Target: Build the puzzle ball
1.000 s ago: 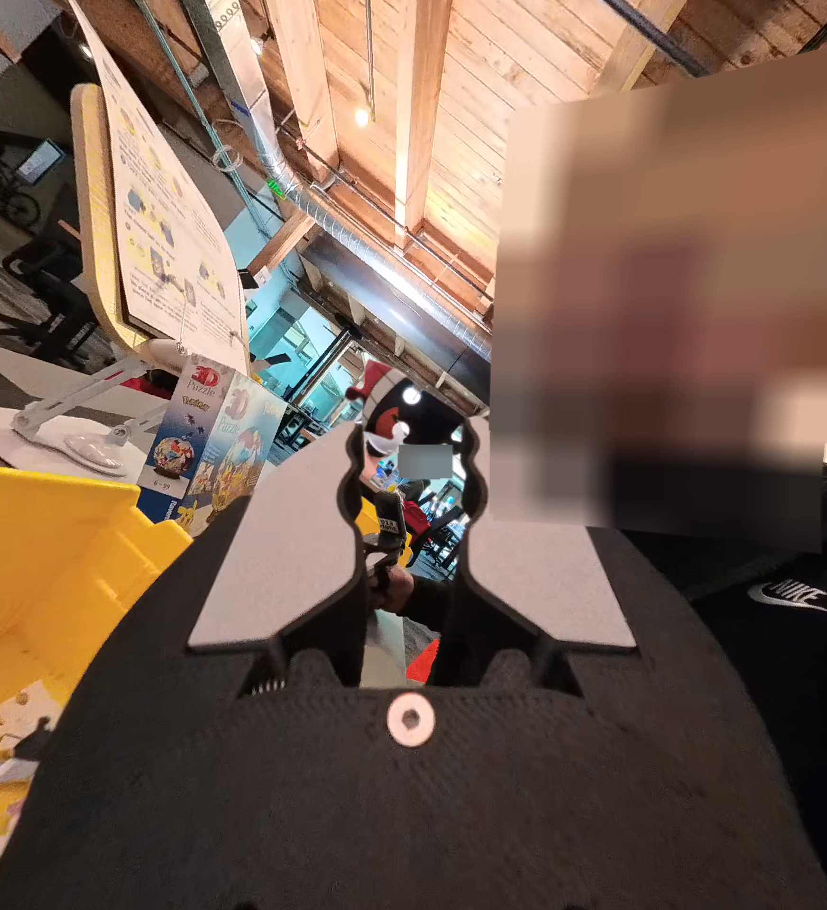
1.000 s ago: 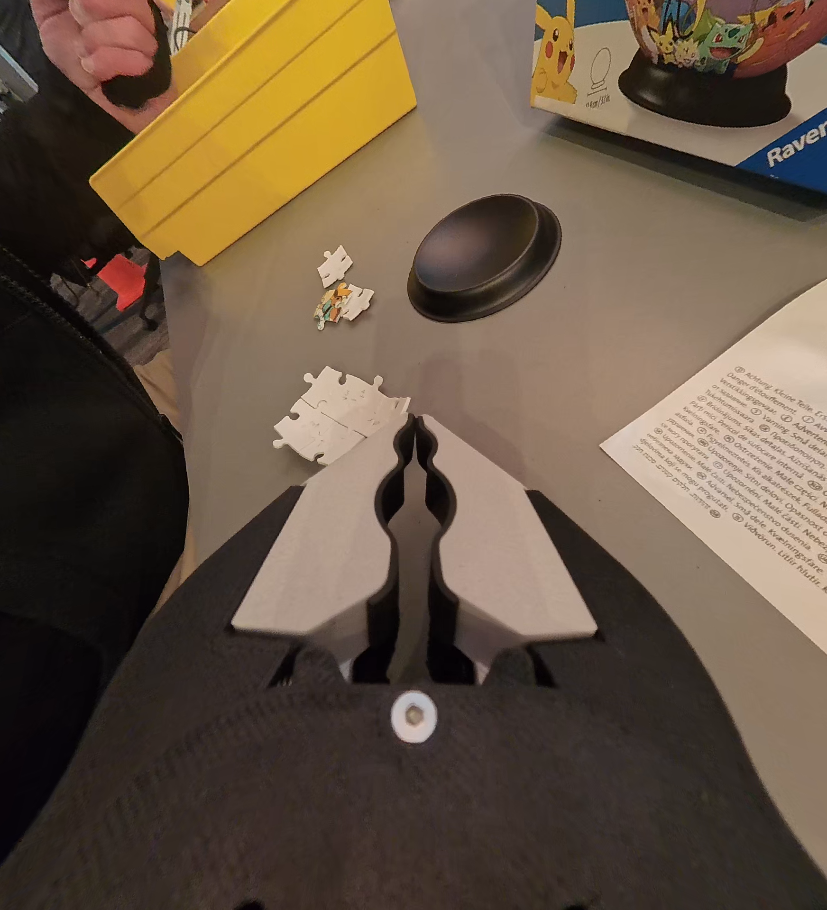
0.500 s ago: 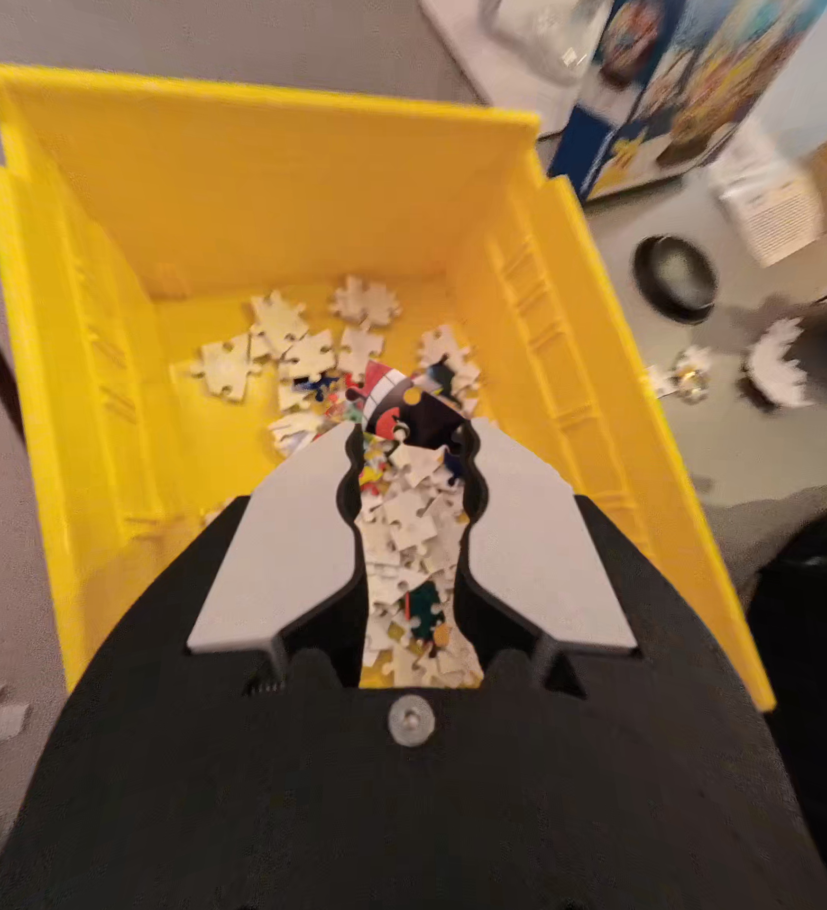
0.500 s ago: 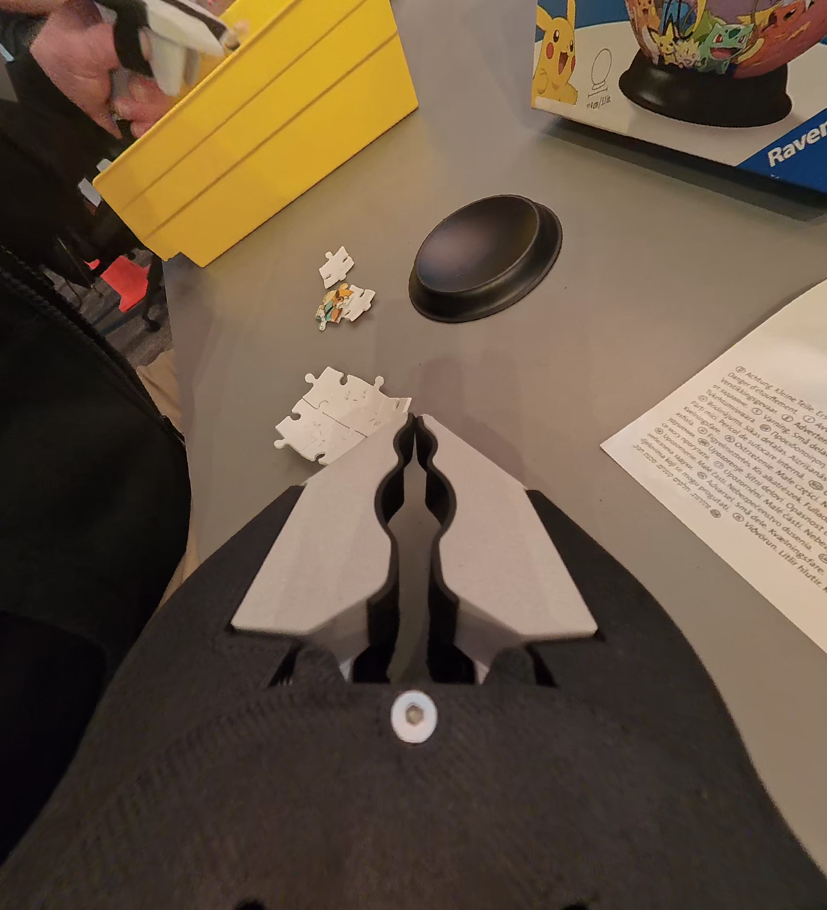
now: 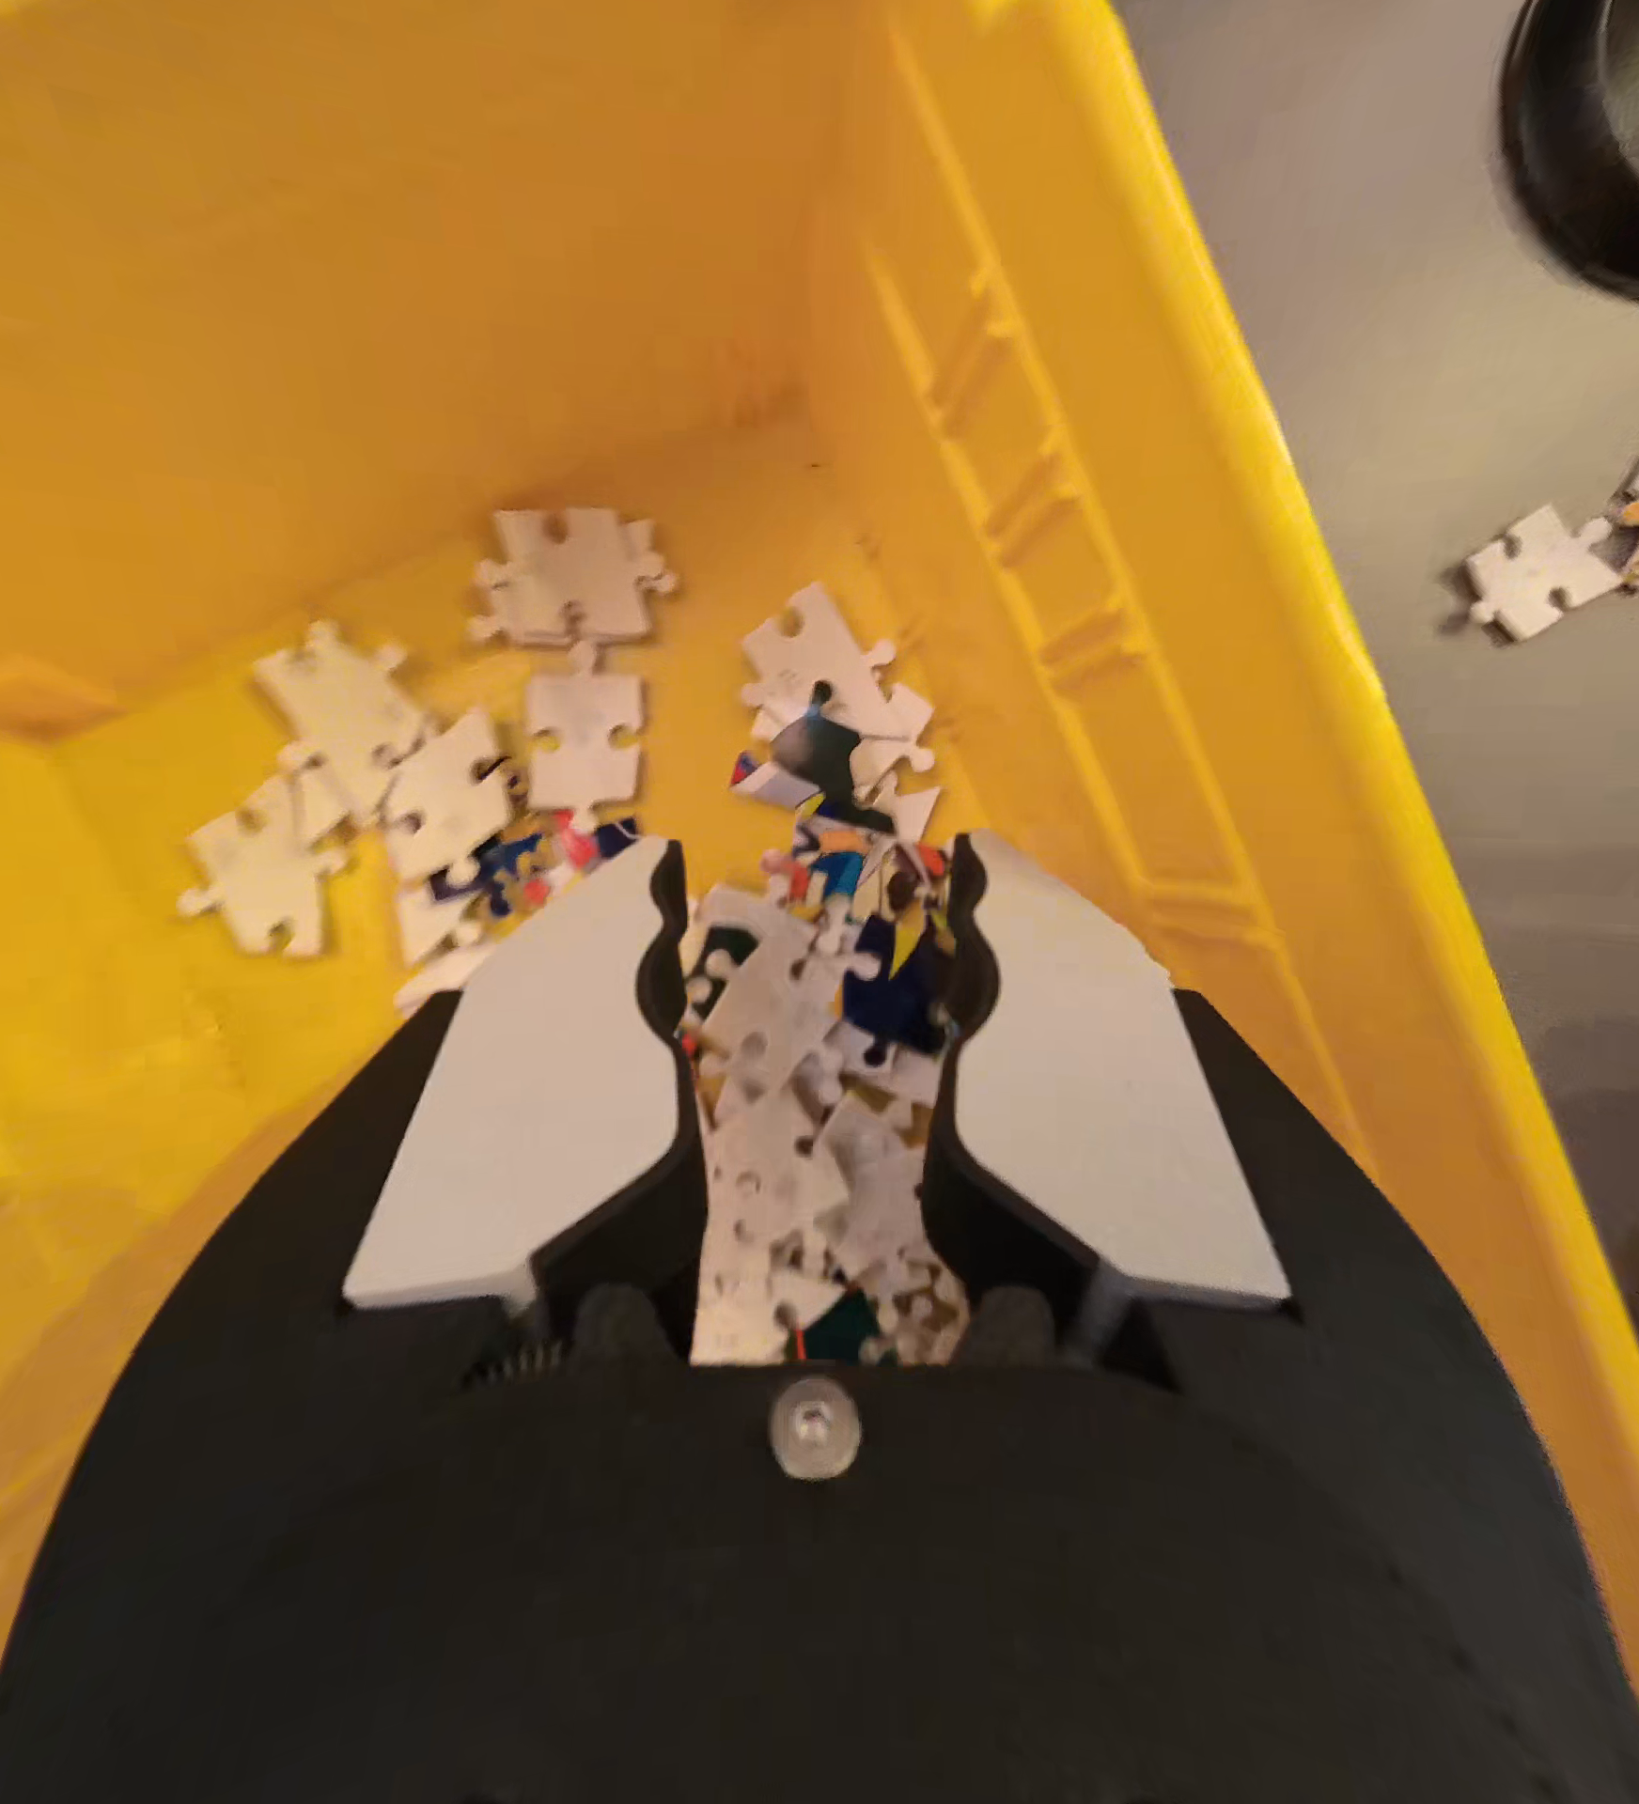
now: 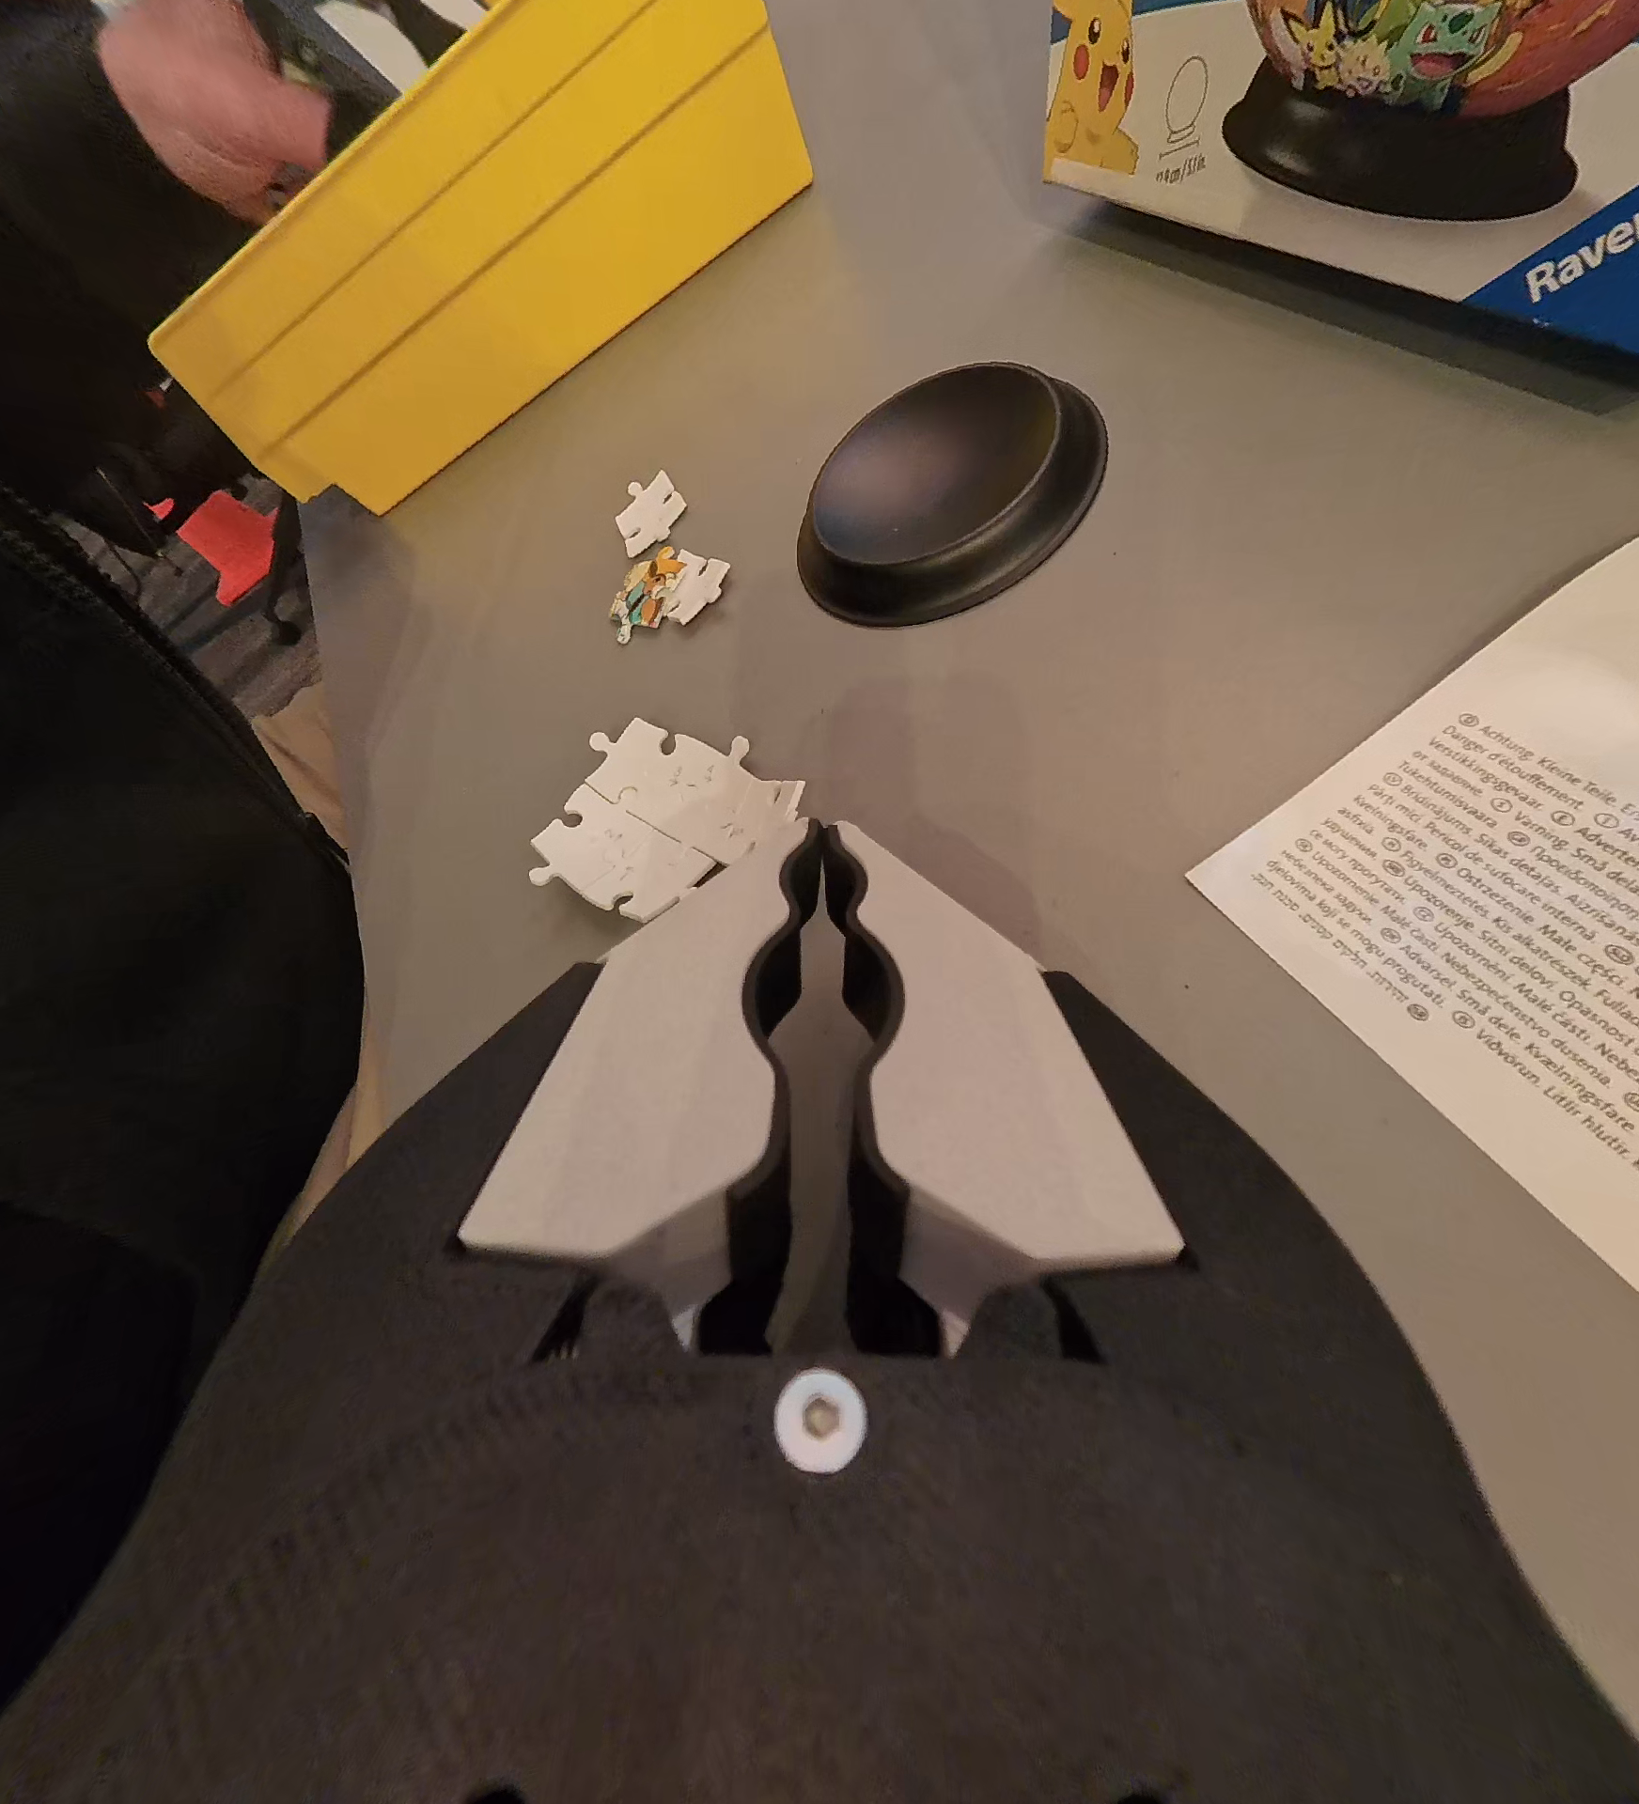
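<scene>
My left gripper is open, low inside the yellow bin, over a heap of loose puzzle pieces, mostly white side up. A dark piece with red and white lies just beyond the fingertips, not held. My right gripper is shut and empty, its tips just above the grey table. Beside its left finger lies a white cluster of joined pieces. The black round stand sits beyond it and also shows in the left wrist view.
A few loose pieces lie between the bin and the stand. The puzzle box is at the back right and a printed sheet at the right. A hand is above the bin. A dark jacket fills the left. Across from one pair of fingers to the other is roughly 40 centimetres.
My left gripper swung from pointing up at the ceiling down into the bin and went deeper. Its jaws opened wider and the dark piece left its tips. The right gripper has not moved.
</scene>
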### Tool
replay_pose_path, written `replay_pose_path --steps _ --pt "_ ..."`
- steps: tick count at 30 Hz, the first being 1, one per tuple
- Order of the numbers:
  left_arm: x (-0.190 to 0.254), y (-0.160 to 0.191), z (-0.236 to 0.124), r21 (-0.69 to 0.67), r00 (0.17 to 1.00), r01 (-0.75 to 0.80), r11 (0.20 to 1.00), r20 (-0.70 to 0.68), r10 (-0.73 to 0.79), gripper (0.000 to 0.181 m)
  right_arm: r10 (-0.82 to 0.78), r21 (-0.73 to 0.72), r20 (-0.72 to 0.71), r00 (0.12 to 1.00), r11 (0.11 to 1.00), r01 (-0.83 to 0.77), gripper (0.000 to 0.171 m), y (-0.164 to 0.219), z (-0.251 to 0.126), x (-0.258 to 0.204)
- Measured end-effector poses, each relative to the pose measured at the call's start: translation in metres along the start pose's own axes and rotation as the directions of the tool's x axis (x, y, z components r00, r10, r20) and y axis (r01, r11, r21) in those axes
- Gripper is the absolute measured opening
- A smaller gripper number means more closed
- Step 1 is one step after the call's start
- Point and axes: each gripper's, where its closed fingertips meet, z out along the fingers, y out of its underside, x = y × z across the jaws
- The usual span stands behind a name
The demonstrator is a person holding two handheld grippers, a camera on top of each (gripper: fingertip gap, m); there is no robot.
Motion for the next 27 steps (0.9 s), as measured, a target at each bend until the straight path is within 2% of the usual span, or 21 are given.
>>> replay_pose_path --steps 3,5,10,16,20,22,24,25,27 --pt "0.002 0.003 0.028 -0.081 1.0 -0.016 0.997 0.0 0.016 0.052 0.0 0.002 -0.001 1.0 1.0 0.0 0.0 0.0 0.0 0.0" --pt "0.0 0.001 0.037 -0.087 1.0 -0.012 0.996 0.012 0.013 0.048 0.002 0.004 0.0 1.0 1.0 -0.002 0.0 -0.001 0.0 0.0" --pt "-0.005 0.0 0.038 -0.073 0.999 0.007 0.997 0.038 -0.004 0.035 0.007 0.009 0.006 1.0 1.0 -0.007 0.0 -0.001 -0.001 0.0" --pt "-0.008 0.001 0.037 -0.066 0.997 -0.019 0.998 0.071 0.024 0.033 0.004 0.02 0.008 1.0 1.0 -0.004 0.0 -0.002 -0.002 0.0" --pt "-0.01 -0.004 0.025 0.013 0.998 0.02 1.0 0.063 -0.021 0.033 0.005 0.022 0.011 1.0 1.0 -0.006 0.0 -0.003 -0.002 0.0" --pt "-0.008 -0.018 0.01 0.146 0.996 0.092 0.985 -0.017 -0.09 0.033 0.005 0.022 0.01 1.0 1.0 -0.005 0.0 -0.003 -0.003 0.0" --pt "-0.003 -0.036 -0.013 0.291 0.96 0.236 0.927 -0.216 -0.176 0.033 0.005 0.022 0.011 1.0 1.0 -0.005 0.0 -0.003 -0.003 -0.001" --pt "0.0 -0.048 -0.03 0.37 0.921 0.318 0.873 -0.338 -0.192 0.033 0.005 0.023 0.012 1.0 1.0 -0.005 0.0 -0.003 -0.003 -0.001" --pt "-0.001 -0.068 -0.074 0.5 0.806 0.49 0.714 -0.571 -0.154 0.033 0.004 0.023 0.012 1.0 1.0 -0.004 0.0 -0.003 -0.003 -0.001"
